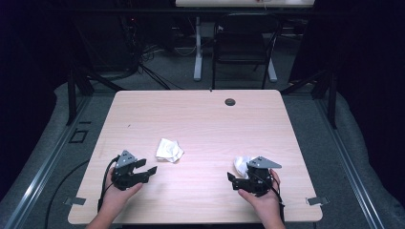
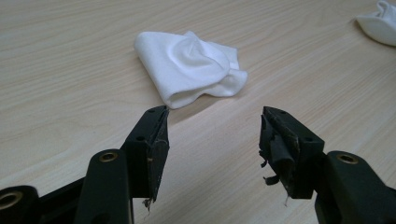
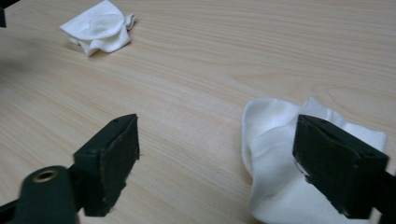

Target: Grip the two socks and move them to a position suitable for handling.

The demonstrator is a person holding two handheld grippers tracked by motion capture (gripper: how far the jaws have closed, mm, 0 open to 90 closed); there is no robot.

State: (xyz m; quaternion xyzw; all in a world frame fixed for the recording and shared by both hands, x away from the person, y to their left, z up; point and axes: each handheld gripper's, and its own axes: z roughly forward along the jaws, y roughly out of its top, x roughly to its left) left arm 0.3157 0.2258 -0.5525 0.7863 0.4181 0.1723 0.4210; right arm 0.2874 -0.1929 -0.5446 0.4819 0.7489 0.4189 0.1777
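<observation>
My left gripper hangs released just short of the folded white sock on the counter. My right gripper, also released, straddles the edge of the second sock; closing now could pinch only a thin fold and slip.

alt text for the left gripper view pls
A crumpled white sock lies on a pale wooden table, just beyond the open left gripper, whose black fingers hold nothing. A second white sock shows at the top right corner.
</observation>
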